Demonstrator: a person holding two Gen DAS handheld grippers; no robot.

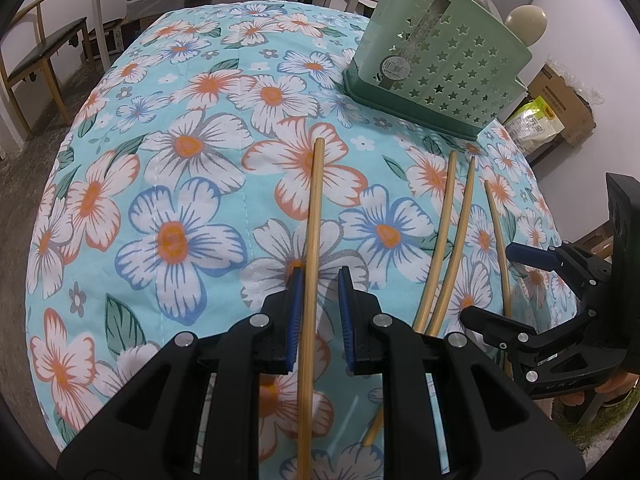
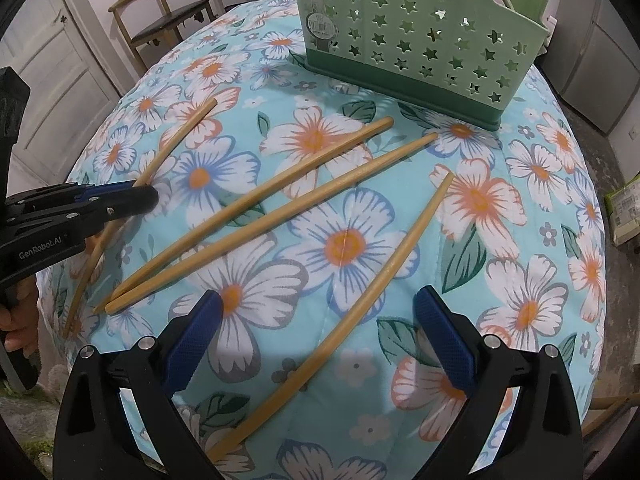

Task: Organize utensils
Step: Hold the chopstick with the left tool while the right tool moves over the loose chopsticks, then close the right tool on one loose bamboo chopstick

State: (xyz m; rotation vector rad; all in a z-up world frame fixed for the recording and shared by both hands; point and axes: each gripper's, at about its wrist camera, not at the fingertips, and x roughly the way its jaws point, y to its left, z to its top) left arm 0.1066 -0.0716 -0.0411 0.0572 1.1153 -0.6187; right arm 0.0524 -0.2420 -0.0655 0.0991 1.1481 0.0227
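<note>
Several bamboo chopsticks lie on a floral blue tablecloth (image 1: 168, 128). My left gripper (image 1: 320, 276) is open, its jaws on either side of one chopstick (image 1: 314, 208) that touches the left blue pad. It also shows in the right wrist view (image 2: 132, 194) over the leftmost chopstick (image 2: 180, 128). My right gripper (image 2: 320, 304) is open, astride another chopstick (image 2: 384, 276); it also shows in the left wrist view (image 1: 500, 280). Two chopsticks (image 2: 256, 216) lie side by side between them. A green star-cut utensil holder (image 2: 416, 32) stands at the back.
The holder (image 1: 432, 68) stands near the table's far right edge. A wooden chair (image 2: 160, 20) and a white door (image 2: 52, 92) are beyond the table on the left. Boxes and bags (image 1: 552, 108) sit on the floor at the right.
</note>
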